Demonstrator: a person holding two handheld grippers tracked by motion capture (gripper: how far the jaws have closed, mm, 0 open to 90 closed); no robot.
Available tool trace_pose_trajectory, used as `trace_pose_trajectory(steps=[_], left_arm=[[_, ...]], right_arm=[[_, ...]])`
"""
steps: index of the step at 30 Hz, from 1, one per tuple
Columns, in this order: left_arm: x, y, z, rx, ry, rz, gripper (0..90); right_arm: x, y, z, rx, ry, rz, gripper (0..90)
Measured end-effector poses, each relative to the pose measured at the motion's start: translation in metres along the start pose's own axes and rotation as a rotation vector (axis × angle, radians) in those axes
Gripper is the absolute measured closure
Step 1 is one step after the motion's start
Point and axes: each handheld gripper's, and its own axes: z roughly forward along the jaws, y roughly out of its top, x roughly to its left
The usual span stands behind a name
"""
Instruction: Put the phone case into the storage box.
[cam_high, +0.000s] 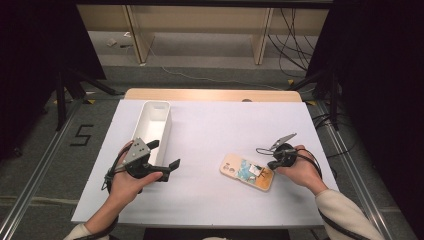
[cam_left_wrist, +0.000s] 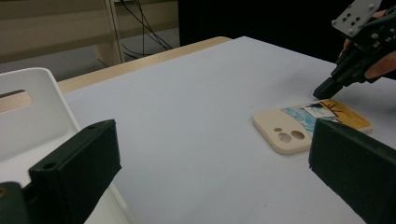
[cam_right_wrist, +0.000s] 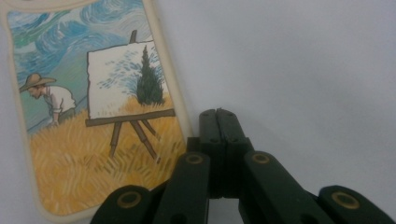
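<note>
White bin (cam_high: 152, 126) stands at the left of the worktop (cam_high: 210, 200), empty as far as can be seen, with the left tongs (cam_high: 165, 156) just beside its near end, jaws spread wide and holding nothing. Phone case (cam_high: 246, 171) lies flat, painted side up, right of centre on the worktop and well apart from the bin. Right tongs (cam_high: 272, 164) clenched on nothing, tip at the case's edge; judged early: case not yet grasped, lifting and any transfer to the bin remain.
</note>
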Motion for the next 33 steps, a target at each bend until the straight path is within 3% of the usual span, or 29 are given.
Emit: trace_pose_trajectory(steps=[5,13,19,21,22,23,24,25,26,27,29,33], left_arm=[[0.000,0.000,0.000,0.000,0.000,-0.001,1.8],[0.000,0.000,0.000,-0.001,-0.002,-0.002,2.0],[0.000,0.001,0.000,0.000,-0.003,-0.001,2.2],[0.000,0.001,0.000,0.001,-0.002,-0.001,2.2],[0.000,0.001,0.000,0.001,-0.002,-0.001,2.2],[0.000,0.001,0.000,0.001,-0.002,-0.001,2.2],[0.000,0.001,0.000,0.001,-0.002,-0.001,2.2],[0.000,0.001,0.000,0.001,-0.002,-0.001,2.2],[0.000,0.001,0.000,0.001,-0.002,-0.001,2.2],[0.000,0.001,0.000,0.002,-0.002,-0.001,2.2],[0.000,0.001,0.000,0.002,-0.002,-0.001,2.2],[0.000,0.001,0.000,0.001,-0.002,-0.002,2.2]], right_arm=[[0.006,-0.004,-0.003,0.010,0.004,-0.028,90.0],[0.008,-0.005,-0.003,0.006,0.002,-0.031,90.0],[0.005,-0.003,-0.007,-0.011,-0.002,-0.022,78.7],[0.005,0.002,-0.012,-0.037,0.008,-0.043,68.1],[0.007,0.006,-0.015,-0.054,0.010,-0.056,50.2],[0.009,0.007,-0.016,-0.052,0.013,-0.061,41.7],[0.009,0.007,-0.016,-0.052,0.013,-0.061,41.7],[0.015,0.011,-0.015,-0.049,0.018,-0.079,22.0],[0.015,0.011,-0.015,-0.049,0.018,-0.079,22.0],[0.017,0.012,-0.014,-0.044,0.023,-0.080,15.8],[0.025,0.015,-0.012,-0.019,0.043,-0.133,5.7],[0.033,0.018,-0.007,0.011,0.057,-0.165,1.6]])
